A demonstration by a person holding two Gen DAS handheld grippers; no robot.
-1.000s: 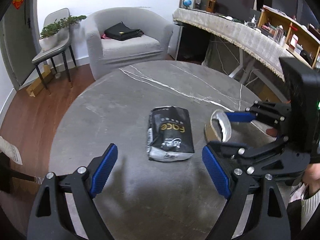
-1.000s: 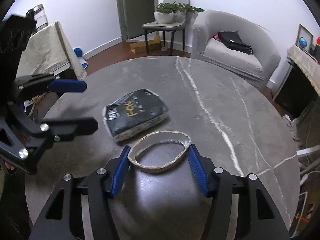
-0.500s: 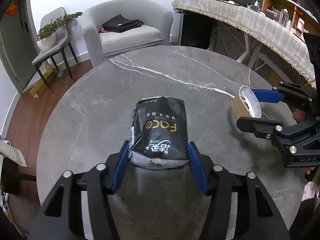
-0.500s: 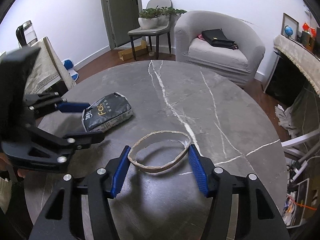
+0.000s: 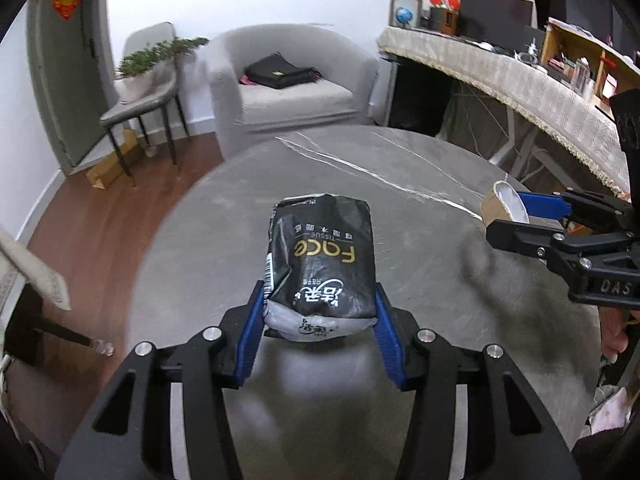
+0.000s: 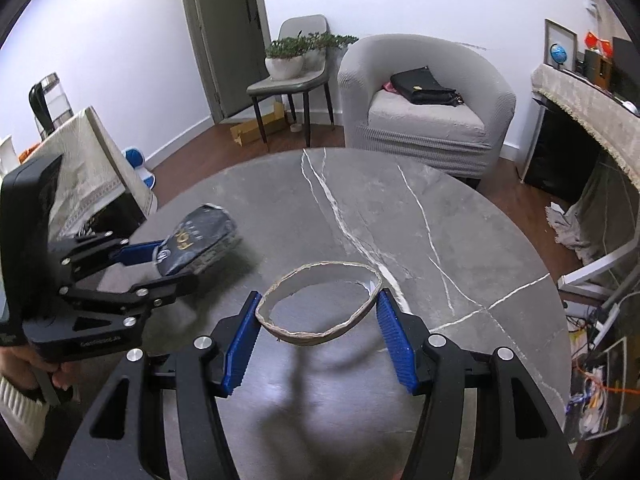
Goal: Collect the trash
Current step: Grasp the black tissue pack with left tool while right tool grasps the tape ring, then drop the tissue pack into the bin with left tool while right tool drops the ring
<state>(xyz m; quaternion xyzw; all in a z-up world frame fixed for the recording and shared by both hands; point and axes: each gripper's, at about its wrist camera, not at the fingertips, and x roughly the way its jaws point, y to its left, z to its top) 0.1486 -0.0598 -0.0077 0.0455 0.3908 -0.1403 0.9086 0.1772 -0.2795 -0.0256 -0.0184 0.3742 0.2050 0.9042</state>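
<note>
My left gripper is shut on a black "Face" tissue pack and holds it above the round grey marble table. The pack also shows in the right wrist view, between the left gripper's blue fingers. My right gripper is shut on an empty cardboard tape ring, squeezed into an oval and held above the table. In the left wrist view the right gripper holds the ring at the right.
A grey armchair with a black bag stands beyond the table. A chair with potted plants stands by the door. A cloth-covered counter runs along the right. A covered stand is at the left.
My left gripper closed on the tissue pack and lifted it off the table. My right gripper kept hold of the tape ring and rose with it.
</note>
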